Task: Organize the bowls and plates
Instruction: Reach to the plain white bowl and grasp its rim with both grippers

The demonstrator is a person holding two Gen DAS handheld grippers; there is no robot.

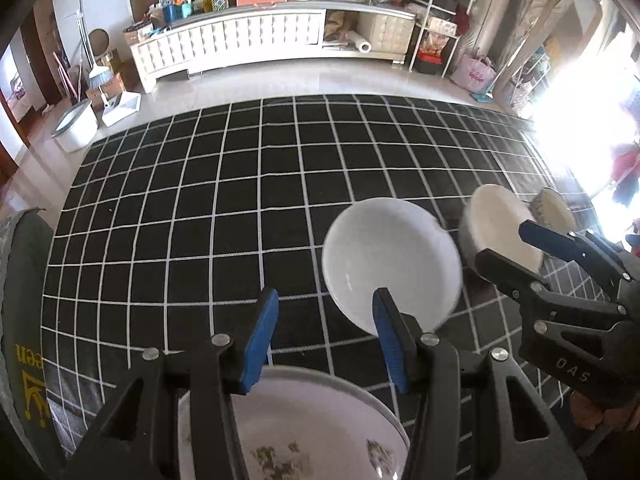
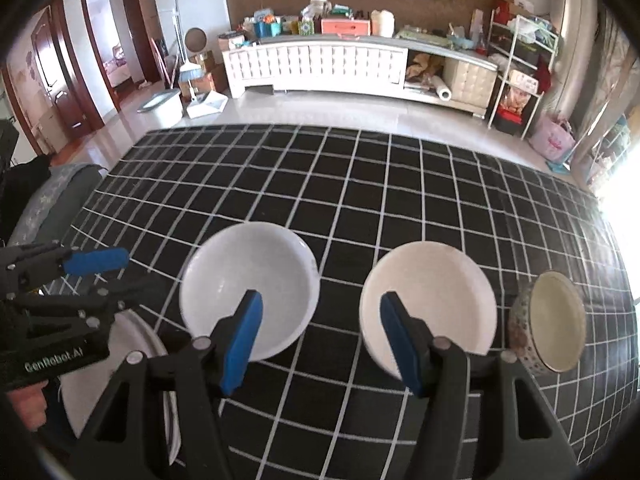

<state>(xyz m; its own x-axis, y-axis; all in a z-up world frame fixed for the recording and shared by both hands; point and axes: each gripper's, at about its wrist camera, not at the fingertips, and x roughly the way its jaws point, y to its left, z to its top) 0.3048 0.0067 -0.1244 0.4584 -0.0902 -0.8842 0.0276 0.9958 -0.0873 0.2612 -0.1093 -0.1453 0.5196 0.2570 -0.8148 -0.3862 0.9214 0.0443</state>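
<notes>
Dishes sitting on a black grid cloth, both grippers hovering with nothing between their blue pads.

Nearest, the flowered plate [image 1: 304,432] is lying just under the left gripper [image 1: 326,340], whose jaws are standing partly apart, gripping nothing. Beyond it, the white bowl [image 2: 248,290] is resting to the left, the cream plate [image 2: 430,304] to its right, and the patterned bowl [image 2: 550,322] farthest right, just beside that plate. The right gripper [image 2: 322,344] is hanging over the gap between white bowl and cream plate, jaws wide, holding nothing. The checked tablecloth [image 2: 360,184] is covering the table; far off, a white cabinet [image 2: 320,66] is lining the wall.
</notes>
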